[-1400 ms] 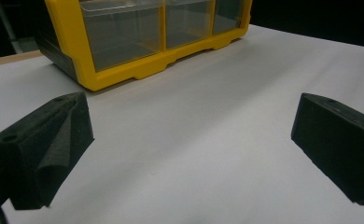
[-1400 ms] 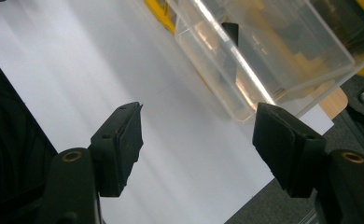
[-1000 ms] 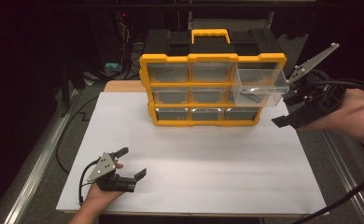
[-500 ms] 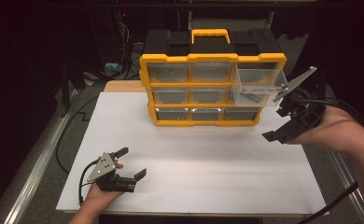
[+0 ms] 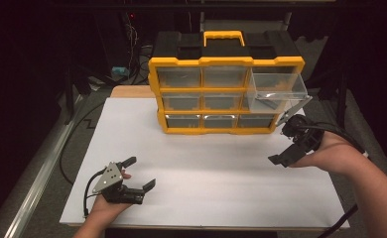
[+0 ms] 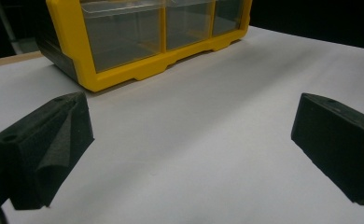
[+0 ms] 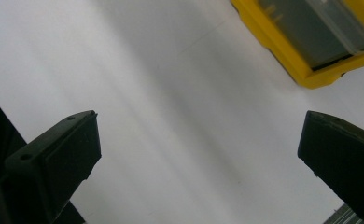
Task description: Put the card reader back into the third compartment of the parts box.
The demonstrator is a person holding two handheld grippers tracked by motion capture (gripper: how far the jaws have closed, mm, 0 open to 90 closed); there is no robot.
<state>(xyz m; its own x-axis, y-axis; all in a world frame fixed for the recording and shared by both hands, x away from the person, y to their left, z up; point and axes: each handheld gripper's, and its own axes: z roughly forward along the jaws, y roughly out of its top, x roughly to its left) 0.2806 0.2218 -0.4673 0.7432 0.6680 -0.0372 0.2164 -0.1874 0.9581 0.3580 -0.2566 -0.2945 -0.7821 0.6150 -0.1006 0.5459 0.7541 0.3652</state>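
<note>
**Drawer out, right claw empty just below it**

The white worktop (image 5: 206, 148) is bare apart from the yellow cabinet (image 5: 154, 94) standing at its far edge, black top, three rows of clear drawers. All of them sit flush except one. The drawer (image 5: 276, 84) in the right column, from the top slot as far as I can judge, is pulled well out towards me and overhangs the worktop. I cannot tell whether anything lies in it; there is a grey glint behind its front wall that may only be a reflection.

My right claw (image 5: 283, 144) hangs just below and in front of that drawer, near the cabinet's right corner and clear of both. Its jaws have just been opening and now stand wide, with nothing between them; its own view looks down on bare worktop with the cabinet's (image 7: 311, 74) lower edge in one corner. My left claw (image 5: 139, 172) rests near the front left, well apart from the cabinet, jaws spread and empty, pointing at the bottom row of drawers (image 6: 124, 74).

I read this as the gap after the pull: the drawer is out and let go, and nothing has been picked up yet. The next move, as I see it, belongs to the right claw. It either comes up over the rim to reach inside, which calls for a steep approach so the jaws clear the front wall, or it sets a jaw flat on the drawer front and pushes straight back. A skewed push could jam the drawer in its slot or shift the cabinet.
</note>
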